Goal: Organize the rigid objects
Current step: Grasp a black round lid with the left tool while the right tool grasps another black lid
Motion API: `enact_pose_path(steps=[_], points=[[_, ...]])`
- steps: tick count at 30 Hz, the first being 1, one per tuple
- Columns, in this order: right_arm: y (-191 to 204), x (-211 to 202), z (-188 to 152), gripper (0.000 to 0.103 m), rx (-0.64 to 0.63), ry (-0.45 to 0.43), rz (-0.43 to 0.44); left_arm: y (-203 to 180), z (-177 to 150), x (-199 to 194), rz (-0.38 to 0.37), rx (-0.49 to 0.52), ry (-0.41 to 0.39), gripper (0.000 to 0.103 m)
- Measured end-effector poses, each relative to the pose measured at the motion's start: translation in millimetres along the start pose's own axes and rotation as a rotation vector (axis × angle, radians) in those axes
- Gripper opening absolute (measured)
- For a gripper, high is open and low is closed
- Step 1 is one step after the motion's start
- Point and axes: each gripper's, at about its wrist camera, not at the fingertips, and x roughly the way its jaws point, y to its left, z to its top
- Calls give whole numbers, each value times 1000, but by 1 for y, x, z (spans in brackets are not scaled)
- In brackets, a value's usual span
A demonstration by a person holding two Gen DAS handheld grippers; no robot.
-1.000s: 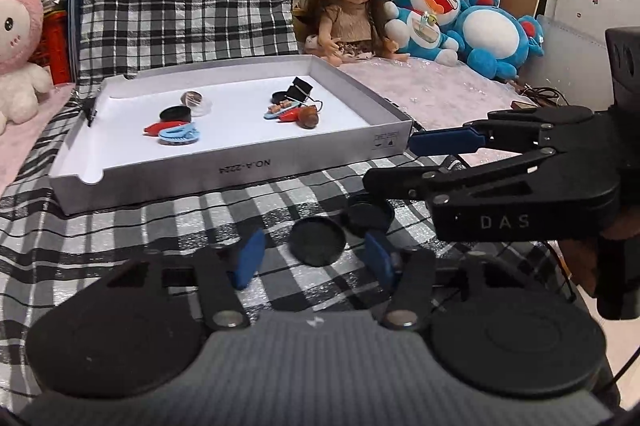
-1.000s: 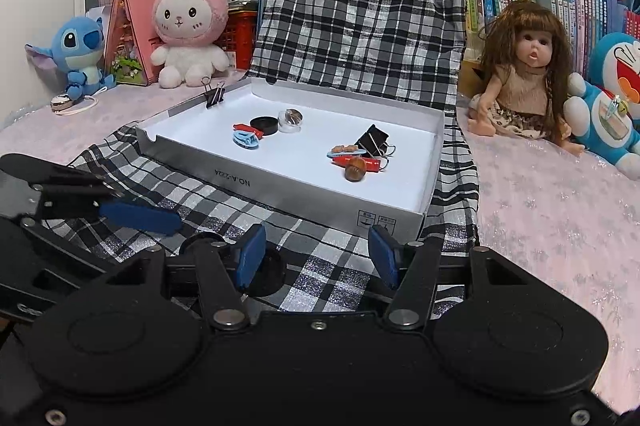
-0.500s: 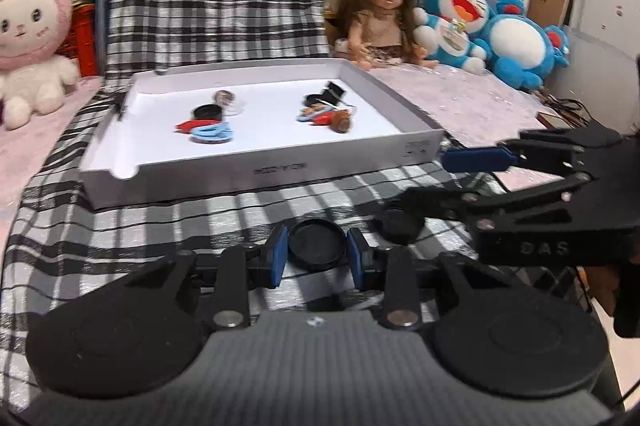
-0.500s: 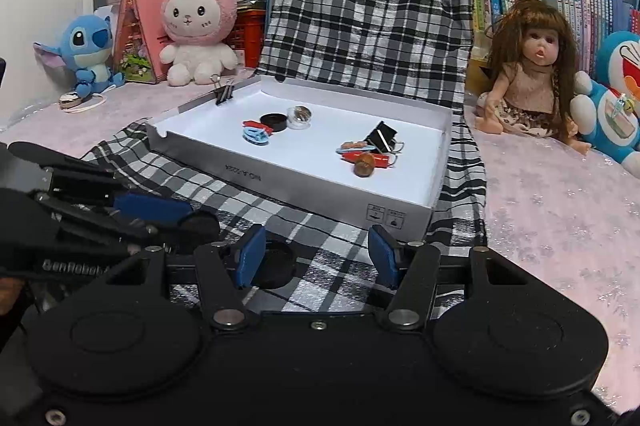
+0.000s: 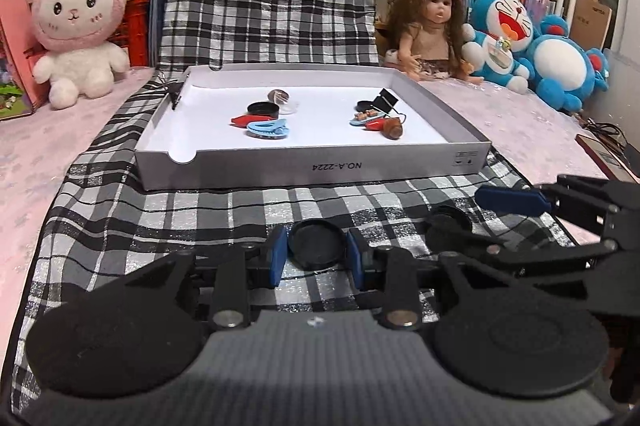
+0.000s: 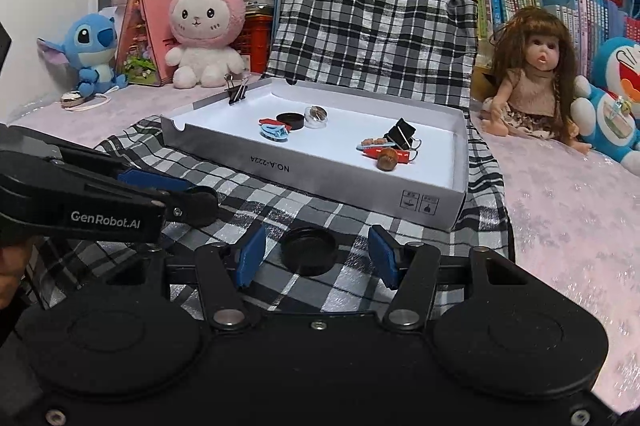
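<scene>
1. The left gripper, low in the centre of its own view, has a black lid between its blue pads. Its jaws have just been opening a little; the pads sit right at the lid's rim on either side, and I cannot tell whether they press on it.
2. The right gripper stands apart, with clear gaps on both sides of a second black cap, which lies on the checked cloth just ahead of the pads' line and slightly left of centre.
3. Both pieces are round, so there is no long axis to line up with. What matters is that each jaw line crosses the full width of its disc.
4. The white box lies straight up-frame from the left gripper and up and slightly right from the right one, its near wall facing both.
5. Inside the box, a blue hair clip group sits left and a binder clip group right, with bare floor between them. Each carry would likely need to rise over the near wall.
</scene>
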Motion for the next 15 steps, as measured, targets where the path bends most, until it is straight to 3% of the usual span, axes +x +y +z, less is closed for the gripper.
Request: enact_pose_path(steps=[4, 6, 15], points=[[6, 4, -3, 54, 13, 6, -34, 0, -3, 0, 21, -11, -9, 44], [8, 6, -5, 52, 28, 7, -50, 0, -5, 0, 22, -19, -13, 54], [13, 9, -7, 44, 44, -8, -113, -1, -9, 2, 52, -21, -39, 65]])
